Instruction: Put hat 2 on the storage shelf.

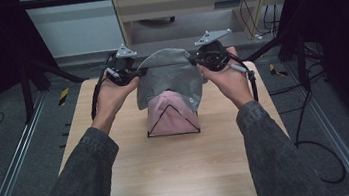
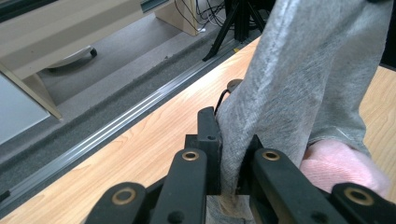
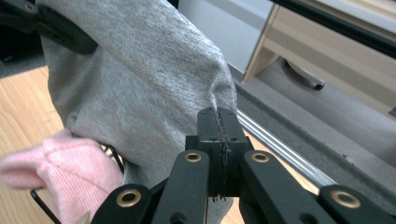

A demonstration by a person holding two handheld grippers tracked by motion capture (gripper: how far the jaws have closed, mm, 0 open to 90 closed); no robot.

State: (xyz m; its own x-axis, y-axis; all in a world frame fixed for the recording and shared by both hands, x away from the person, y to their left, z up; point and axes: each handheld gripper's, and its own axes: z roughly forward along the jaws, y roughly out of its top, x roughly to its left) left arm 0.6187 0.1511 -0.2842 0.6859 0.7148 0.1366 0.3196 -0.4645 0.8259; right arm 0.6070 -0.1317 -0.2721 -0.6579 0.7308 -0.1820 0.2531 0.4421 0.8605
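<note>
High view: left gripper (image 1: 135, 73) and right gripper (image 1: 197, 61) each pinch an edge of the grey cloth (image 1: 170, 78) (jaws clamped thin). Lowered carelessly, it could snag the black wire stand (image 1: 172, 123) below them, dragging off the pink cloth (image 1: 170, 112).

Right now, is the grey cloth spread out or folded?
Spread out: the grey cloth hangs between the left gripper and right gripper, draped over the pink garment.

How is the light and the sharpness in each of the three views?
High view: dim, with dark edges, yet the grey cloth and the table stay legible. Left gripper view: bright and even; the near tongs look slightly soft. Right gripper view: bright; the pink cloth at the lower left is blurred.
</note>
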